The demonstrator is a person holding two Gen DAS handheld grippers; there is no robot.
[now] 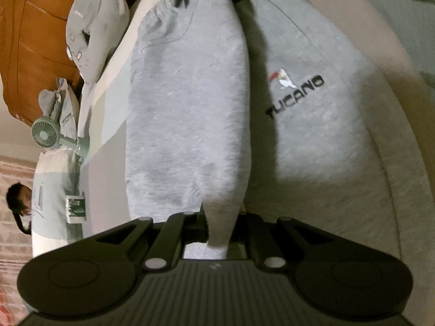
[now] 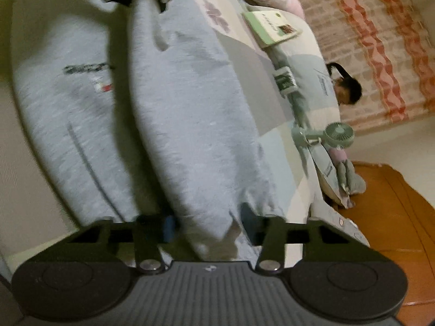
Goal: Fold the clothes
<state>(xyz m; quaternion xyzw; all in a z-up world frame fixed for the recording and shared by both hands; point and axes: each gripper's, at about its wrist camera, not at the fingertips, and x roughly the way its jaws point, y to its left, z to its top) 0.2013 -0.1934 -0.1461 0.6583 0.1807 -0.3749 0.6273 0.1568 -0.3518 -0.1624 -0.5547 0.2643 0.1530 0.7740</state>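
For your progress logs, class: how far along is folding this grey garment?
Done: nothing looks fully folded. In hand: the left tongs pinch one end of a raised fold in the grey Tucano sweatpants; the right tongs straddle the other end. Left: laying that fold over the logo half.

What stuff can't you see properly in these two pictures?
- Right wrist view: the logo on the grey garment is smeared by blur, unreadable.
- Right wrist view: whether the right gripper pinches the cloth, blurred.
- Left wrist view: the far end of the lifted fold, cut off at the top edge.
- Both views: print on the green-and-white box, too small.
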